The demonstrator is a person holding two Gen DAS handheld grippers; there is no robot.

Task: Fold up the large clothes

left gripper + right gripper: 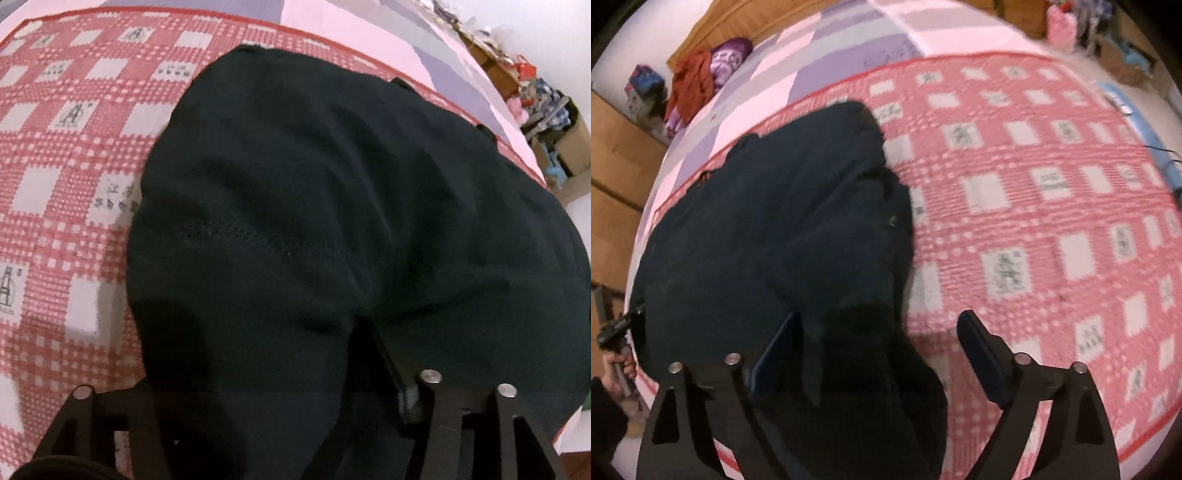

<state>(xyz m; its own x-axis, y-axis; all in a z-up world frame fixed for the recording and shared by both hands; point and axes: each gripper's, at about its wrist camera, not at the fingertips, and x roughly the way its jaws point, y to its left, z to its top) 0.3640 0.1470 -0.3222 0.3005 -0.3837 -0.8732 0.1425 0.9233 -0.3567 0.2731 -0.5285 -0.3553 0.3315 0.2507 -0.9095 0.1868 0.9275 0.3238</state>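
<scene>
A dark, nearly black garment (332, 206) lies bunched in thick folds on a red-and-white checked mat (74, 155). My left gripper (258, 350) is low over its near part. Its jaws stand apart with loose cloth draped between them. The right finger (391, 365) shows and the left one is hidden under fabric. In the right wrist view the garment (768, 229) fills the left half. My right gripper (879, 332) stands wide open over the garment's near right edge, and neither pad presses the cloth. A hand (617, 369) holds the left gripper (613, 328) at the far left edge.
The checked mat (1034, 221) lies on a bed with a pink and purple sheet (798, 74). An orange cloth (690, 81) and a purple pillow (731, 55) lie by the wooden headboard. Boxes and clutter (546, 110) stand beyond the bed's far right side.
</scene>
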